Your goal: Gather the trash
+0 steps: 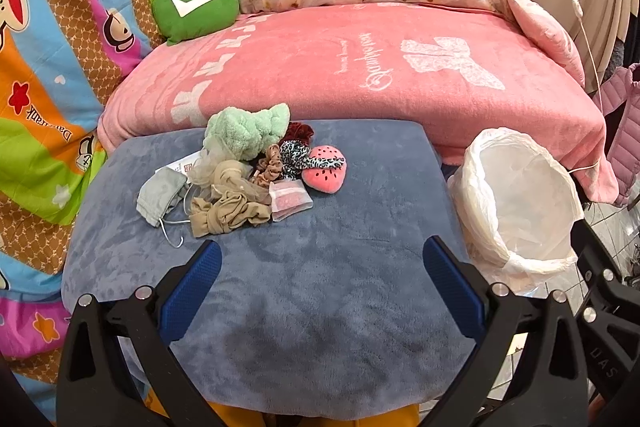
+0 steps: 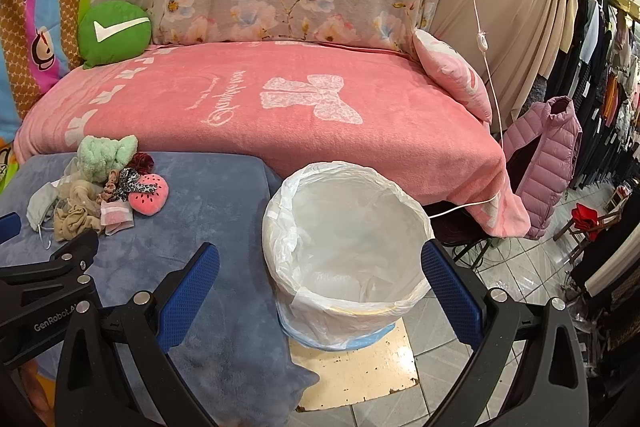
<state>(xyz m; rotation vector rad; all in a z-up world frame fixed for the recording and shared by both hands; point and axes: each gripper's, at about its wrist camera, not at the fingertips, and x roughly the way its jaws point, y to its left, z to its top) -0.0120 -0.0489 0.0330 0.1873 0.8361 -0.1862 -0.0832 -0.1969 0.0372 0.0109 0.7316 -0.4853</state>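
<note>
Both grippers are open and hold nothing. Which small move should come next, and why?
Probably move the left gripper forward to the grey face mask at the pile's near left edge. It looks like trash and lies closest to that gripper, on the blue cushion. The lined trash bin stands ready and looks empty.

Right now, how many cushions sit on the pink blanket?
2: a green checkmark cushion at its back left corner, and a pink cushion propped at its back right corner. None seems hidden.
</note>
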